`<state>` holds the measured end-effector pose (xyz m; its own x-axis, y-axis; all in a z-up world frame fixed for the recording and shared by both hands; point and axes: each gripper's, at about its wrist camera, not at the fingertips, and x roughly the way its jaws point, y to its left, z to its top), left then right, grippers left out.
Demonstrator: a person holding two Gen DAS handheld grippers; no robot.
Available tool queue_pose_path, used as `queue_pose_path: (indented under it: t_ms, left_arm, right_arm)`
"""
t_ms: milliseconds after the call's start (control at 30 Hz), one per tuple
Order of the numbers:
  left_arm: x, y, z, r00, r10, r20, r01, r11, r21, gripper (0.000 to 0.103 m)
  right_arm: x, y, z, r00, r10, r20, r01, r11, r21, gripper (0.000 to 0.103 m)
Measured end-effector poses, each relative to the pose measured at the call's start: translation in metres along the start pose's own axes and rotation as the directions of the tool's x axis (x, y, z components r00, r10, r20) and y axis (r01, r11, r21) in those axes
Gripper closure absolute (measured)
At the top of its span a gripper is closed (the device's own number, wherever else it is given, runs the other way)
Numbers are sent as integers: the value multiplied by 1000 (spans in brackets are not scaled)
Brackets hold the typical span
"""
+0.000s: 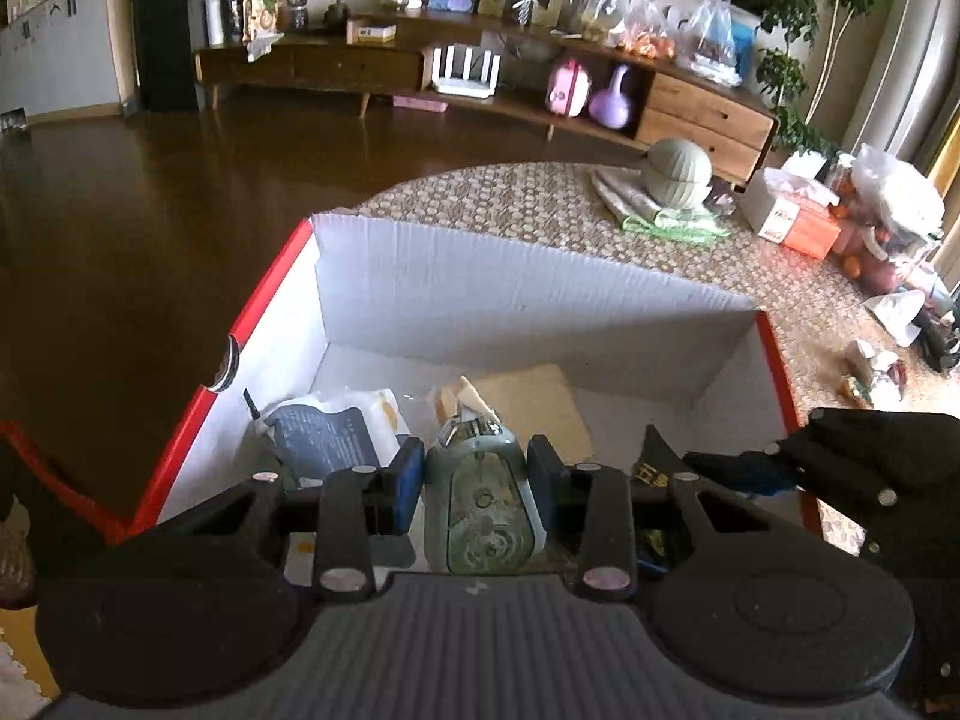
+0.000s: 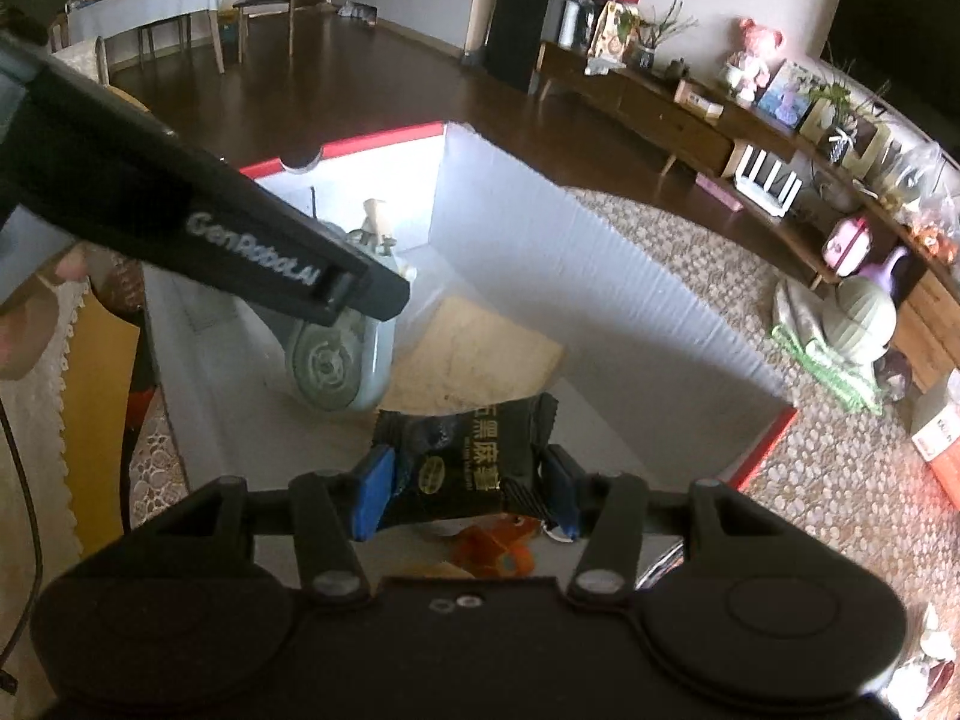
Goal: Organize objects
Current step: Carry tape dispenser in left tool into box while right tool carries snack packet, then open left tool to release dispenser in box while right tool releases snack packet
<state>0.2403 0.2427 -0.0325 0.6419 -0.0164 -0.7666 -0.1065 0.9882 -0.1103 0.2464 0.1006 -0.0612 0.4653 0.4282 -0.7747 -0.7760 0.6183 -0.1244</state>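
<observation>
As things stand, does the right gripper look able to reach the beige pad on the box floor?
Probably not to grasp it: the right gripper is shut on a black snack packet. The beige pad lies uncovered just ahead in the box.

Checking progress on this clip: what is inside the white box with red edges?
Inside the white box: a tan sheet on the floor, a grey-and-white packet, and the pale green bottle held by the left hand-held gripper. The grippers hide the near floor.
</observation>
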Motion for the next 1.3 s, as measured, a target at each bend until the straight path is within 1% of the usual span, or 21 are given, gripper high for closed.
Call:
queue_pose_path:
  t_ms: [167,400,567,633,700,733,767,900,1067,1300]
  left_arm:
    - [18,3,4,1000,16,-21,-16,1000,-7,68]
    - [43,13,0,996,45,-81,-48,998,-33,67]
    - [45,17,-1,995,47,-84,-51,998,-42,67]
    - [45,16,-1,995,58,-80,-61,998,-29,64]
    - [43,16,-2,995,67,-78,-69,997,-22,53]
    - [42,16,-2,995,68,-74,-70,997,-26,43]
    - [39,16,-2,996,67,-66,-69,997,-33,39]
    - [30,14,-1,996,78,-52,-80,996,-43,39]
    - [14,6,-1,996,87,-30,-88,995,-38,39]
    - [-18,-10,-12,997,71,9,-71,997,-24,39]
  right_arm:
    - [3,0,-5,1000,-3,-14,3,1000,18,47]
    - [-1,1,-4,1000,-12,-2,12,1000,12,45]
    - [-8,-2,-1,1000,-15,23,15,1000,15,40]
    - [-13,-3,-2,999,-16,33,15,1000,20,39]
    - [-17,-5,-2,999,-12,40,11,999,31,39]
    - [-20,-7,-2,999,-11,44,9,999,38,39]
    - [-23,-8,-3,999,-8,48,6,999,43,39]
    - [-37,-12,-5,998,0,69,-4,998,60,38]
    - [-62,-16,-13,994,16,105,-24,996,85,34]
    - [-102,-21,-26,986,25,165,-42,994,101,33]
